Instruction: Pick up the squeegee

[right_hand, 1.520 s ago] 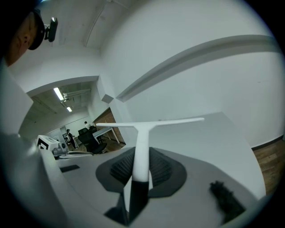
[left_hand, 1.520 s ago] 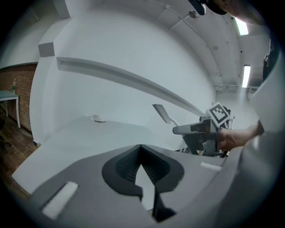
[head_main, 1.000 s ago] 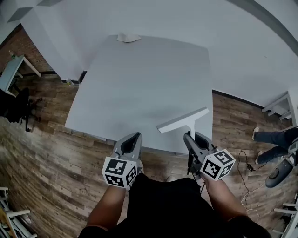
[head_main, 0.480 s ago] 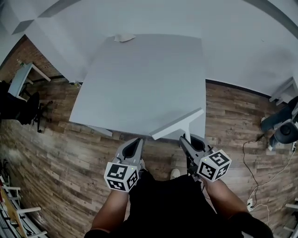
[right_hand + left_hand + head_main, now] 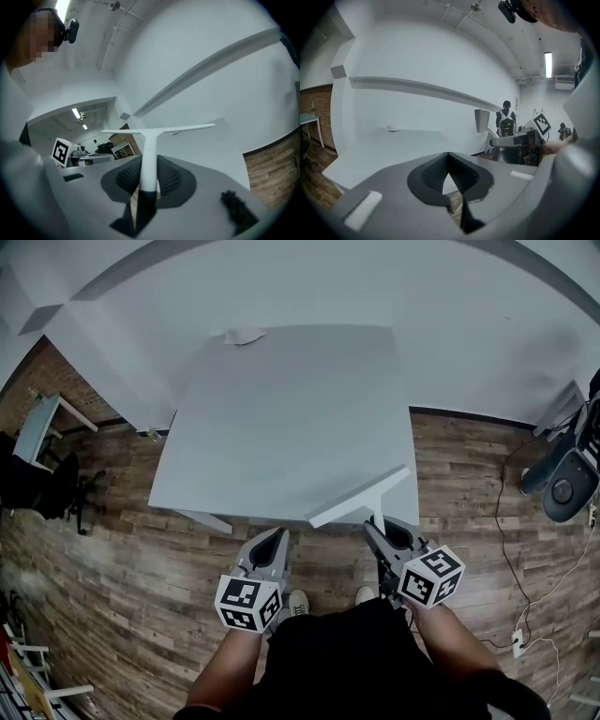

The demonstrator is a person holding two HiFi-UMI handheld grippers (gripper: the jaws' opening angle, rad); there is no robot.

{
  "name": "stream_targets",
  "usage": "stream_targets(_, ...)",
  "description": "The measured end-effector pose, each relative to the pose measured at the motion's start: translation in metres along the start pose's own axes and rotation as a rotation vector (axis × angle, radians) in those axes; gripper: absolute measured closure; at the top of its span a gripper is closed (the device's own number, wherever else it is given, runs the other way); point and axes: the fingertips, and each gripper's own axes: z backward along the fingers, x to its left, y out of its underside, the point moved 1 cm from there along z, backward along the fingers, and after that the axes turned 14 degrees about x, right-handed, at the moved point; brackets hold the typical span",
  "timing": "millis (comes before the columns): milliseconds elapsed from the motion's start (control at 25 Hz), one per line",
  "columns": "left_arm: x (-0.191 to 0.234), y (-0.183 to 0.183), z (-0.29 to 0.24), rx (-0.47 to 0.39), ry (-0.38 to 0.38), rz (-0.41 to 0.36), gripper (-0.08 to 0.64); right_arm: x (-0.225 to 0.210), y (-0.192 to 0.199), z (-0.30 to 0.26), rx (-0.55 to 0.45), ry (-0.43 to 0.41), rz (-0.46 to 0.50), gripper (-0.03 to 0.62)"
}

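1 squeegee only, clamped by its handle in right hand-held gripper, pointing straight ahead along the jaws. Carries blade crosswise, above near edge of surface. Leaves left hand-held gripper, pinched together and empty, alongside, farther from the handle.

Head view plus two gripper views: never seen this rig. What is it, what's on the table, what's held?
No robot: a person holds a hand-held gripper in each hand. The head view looks down from a head camera; each gripper view looks along its own jaws. The right hand-held gripper grips a white squeegee by its handle. The left hand-held gripper is shut, empty. On the grey table lies a small pale object at the far edge.
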Motion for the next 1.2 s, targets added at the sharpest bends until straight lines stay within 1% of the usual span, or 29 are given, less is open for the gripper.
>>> stream_targets(240,0.028,0.004,0.018,-0.001,0.017,-0.017,0.554,0.026,0.000,-0.020,-0.010,0.031,-0.008,0.510)
stream_targets(400,0.052,0.010,0.027,-0.001,0.027,-0.013,0.554,0.042,0.001,-0.036,-0.004,0.053,-0.001,0.511)
stream_targets(600,0.054,0.017,0.026,0.014,0.047,0.007,0.554,0.045,0.004,-0.038,0.005,0.077,0.019,0.511)
stream_targets(760,0.054,0.017,0.026,0.020,0.065,-0.006,0.554,0.048,0.000,-0.042,-0.006,0.090,0.023,0.511)
stream_targets(1200,0.055,0.021,0.023,0.004,0.067,0.008,0.554,0.048,-0.001,-0.045,0.016,0.093,0.056,0.511)
